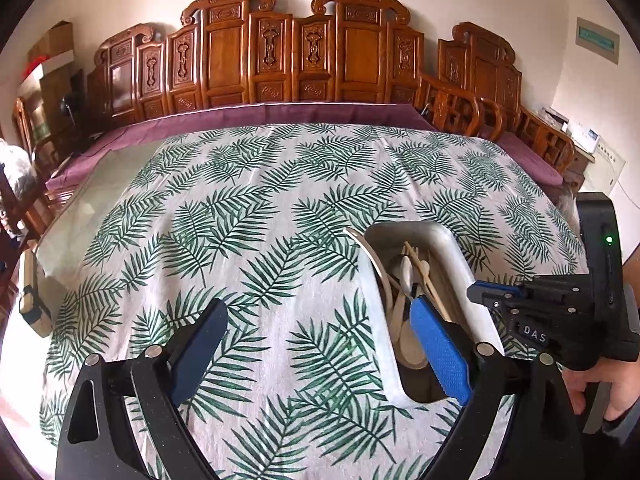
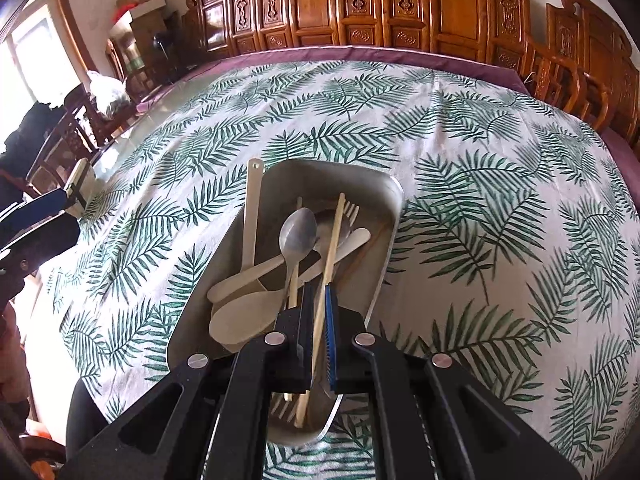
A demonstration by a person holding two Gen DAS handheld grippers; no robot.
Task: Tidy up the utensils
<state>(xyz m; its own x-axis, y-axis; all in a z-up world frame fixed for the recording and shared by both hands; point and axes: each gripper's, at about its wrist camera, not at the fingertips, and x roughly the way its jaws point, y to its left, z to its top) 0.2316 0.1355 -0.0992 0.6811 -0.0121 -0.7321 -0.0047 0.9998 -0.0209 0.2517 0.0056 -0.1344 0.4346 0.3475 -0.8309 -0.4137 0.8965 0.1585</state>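
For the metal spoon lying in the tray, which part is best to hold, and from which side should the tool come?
I would grip the metal spoon by its thin handle, just below the bowl, coming from above with the fingers across the handle. The bowl is wide and rounded, so it would likely slip. The handle runs toward the camera over the pale spatulas in the tray, and the right tool already holds a chopstick beside it.

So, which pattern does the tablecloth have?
Green palm leaves on a white tablecloth, shown best in the right wrist view.

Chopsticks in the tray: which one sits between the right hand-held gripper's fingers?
The long chopstick lying on top, clamped by the right hand-held gripper; the other lies loose beneath the metal spoon.
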